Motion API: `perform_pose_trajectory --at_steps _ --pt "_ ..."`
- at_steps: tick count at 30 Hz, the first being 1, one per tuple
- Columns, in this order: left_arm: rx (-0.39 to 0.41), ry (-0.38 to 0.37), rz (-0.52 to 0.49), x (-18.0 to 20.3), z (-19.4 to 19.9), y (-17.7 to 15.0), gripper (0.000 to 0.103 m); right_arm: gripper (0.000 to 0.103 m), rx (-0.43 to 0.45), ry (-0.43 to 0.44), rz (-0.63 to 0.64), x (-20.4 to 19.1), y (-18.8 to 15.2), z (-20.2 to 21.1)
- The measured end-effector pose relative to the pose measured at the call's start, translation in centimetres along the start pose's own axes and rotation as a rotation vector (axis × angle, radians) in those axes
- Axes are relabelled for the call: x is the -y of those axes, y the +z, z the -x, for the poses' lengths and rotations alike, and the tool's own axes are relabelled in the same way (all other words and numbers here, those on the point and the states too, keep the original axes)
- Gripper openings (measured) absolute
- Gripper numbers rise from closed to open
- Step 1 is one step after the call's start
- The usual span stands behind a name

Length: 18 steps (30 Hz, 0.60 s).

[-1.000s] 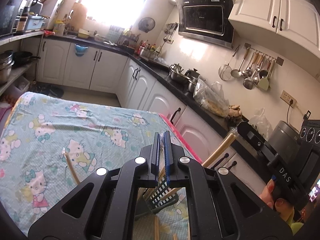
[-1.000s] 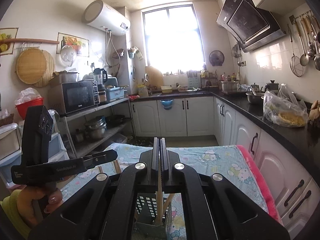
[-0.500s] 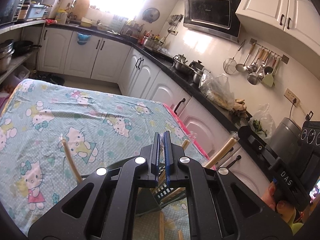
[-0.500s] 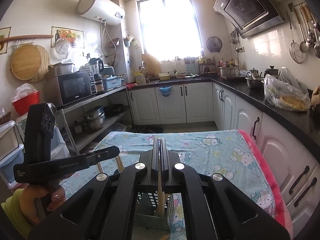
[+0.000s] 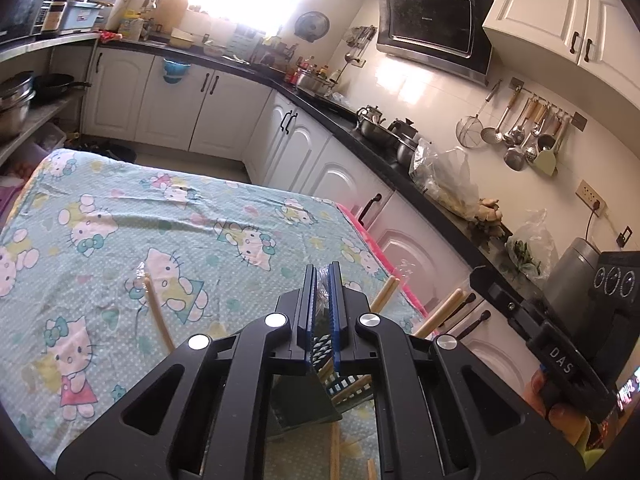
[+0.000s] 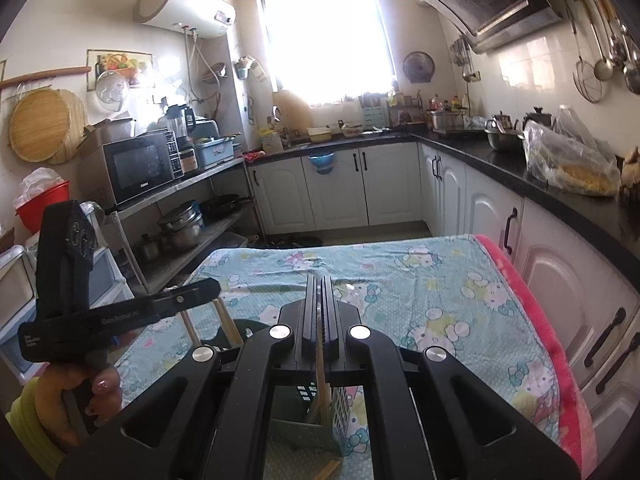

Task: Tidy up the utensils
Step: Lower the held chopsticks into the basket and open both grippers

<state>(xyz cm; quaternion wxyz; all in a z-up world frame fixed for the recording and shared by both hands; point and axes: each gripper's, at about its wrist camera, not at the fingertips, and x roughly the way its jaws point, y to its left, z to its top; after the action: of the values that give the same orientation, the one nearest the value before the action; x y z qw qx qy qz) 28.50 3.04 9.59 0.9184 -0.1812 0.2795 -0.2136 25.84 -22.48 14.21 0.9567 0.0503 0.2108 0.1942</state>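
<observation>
Right black two-finger gripper (image 6: 321, 300): jaws clamped on a pale wooden chopstick (image 6: 322, 376) standing in the grey-green slotted plastic utensil holder (image 6: 320, 420) on the cartoon-cat tablecloth (image 6: 400, 280). Left black gripper (image 5: 322, 292): jaws nearly together on crinkled clear plastic wrap (image 5: 321, 295).

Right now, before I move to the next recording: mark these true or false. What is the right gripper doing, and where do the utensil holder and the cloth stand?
1. The right gripper is shut on a thin wooden chopstick. True.
2. That chopstick points down into a grey-green slotted plastic utensil holder. True.
3. The holder stands on the black kitchen countertop. False: it stands on the table, on the pale turquoise cartoon-cat cloth.
4. The cloth on the table is plain red. False: it is turquoise with cat prints; only a pink edge shows at its side.
</observation>
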Motion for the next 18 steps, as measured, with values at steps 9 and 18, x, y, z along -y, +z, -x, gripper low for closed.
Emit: perform_pose_trajectory --at_steps 9,18 --pt "0.009 0.025 0.020 -0.7 0.6 -0.3 0.015 0.014 -0.016 -0.008 -0.045 1.5 -0.9 0.1" --pt "0.033 0.061 0.007 -0.5 2.0 -1.0 0.033 0.022 -0.048 -0.010 -0.059 2.2 -2.4 0.5"
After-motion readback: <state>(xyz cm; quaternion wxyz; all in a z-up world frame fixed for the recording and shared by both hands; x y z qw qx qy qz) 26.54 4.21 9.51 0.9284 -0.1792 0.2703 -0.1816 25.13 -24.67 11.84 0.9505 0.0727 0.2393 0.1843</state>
